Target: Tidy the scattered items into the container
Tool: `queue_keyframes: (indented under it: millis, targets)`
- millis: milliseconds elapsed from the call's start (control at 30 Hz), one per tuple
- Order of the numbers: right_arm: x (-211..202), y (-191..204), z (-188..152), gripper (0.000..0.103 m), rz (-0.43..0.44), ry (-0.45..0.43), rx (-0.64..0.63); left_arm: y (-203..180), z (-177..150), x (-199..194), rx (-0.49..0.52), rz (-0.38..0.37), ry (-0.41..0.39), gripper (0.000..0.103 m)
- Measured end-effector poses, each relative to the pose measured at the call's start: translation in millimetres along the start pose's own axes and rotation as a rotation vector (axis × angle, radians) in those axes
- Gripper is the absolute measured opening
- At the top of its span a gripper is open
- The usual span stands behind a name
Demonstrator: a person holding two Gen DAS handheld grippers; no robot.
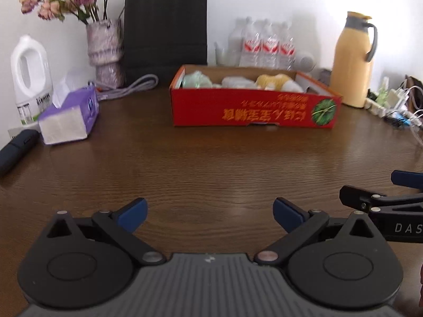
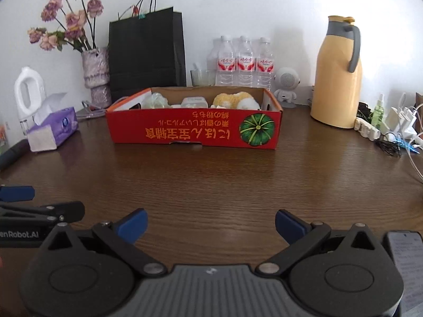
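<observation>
Honestly looks basically done: the red cardboard box [image 2: 194,129] at the far middle of the table [image 2: 211,179] holds the items, and both the left gripper [image 1: 210,215] and right gripper [image 2: 211,225] hang spread wide, empty, near side.

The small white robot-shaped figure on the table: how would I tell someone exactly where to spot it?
Start at the red cardboard box in the middle of the brown table. Look past its right rear corner, between the row of water bottles and the yellow thermos jug. The white figure stands there, the only one with a round head and a grille of dots.
</observation>
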State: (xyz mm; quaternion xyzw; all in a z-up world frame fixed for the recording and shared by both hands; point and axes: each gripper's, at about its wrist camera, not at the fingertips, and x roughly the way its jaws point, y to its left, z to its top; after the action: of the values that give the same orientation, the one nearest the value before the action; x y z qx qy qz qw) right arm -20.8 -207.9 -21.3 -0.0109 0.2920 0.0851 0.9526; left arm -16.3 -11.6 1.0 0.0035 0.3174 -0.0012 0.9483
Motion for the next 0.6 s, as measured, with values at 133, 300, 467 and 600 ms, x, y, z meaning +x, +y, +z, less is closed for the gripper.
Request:
queue_keyframes:
  millis: [133, 300, 467, 600]
  targets:
    - [26.0, -2.4, 8.0, 0.103, -0.014, 0.038, 0.018, 5.0, 4.4, 20.5, -0.019, 0.011, 0.038, 0.103]
    - [46.7, -10.6, 10.3, 0.103, -0.024, 0.089, 0.05, 1.5, 2.0, 35.3, 0.011, 0.017, 0.063, 0.103]
    - [52.6, -9.3, 8.5, 0.103, -0.053, 0.105, 0.035, -2.2, 2.2, 40.3, 0.013, 0.01, 0.048, 0.103]
    - [54.5, -8.5, 9.4, 0.103, -0.054, 0.109, 0.025, -2.4, 3.7, 42.1, 0.011, 0.006, 0.05, 0.103]
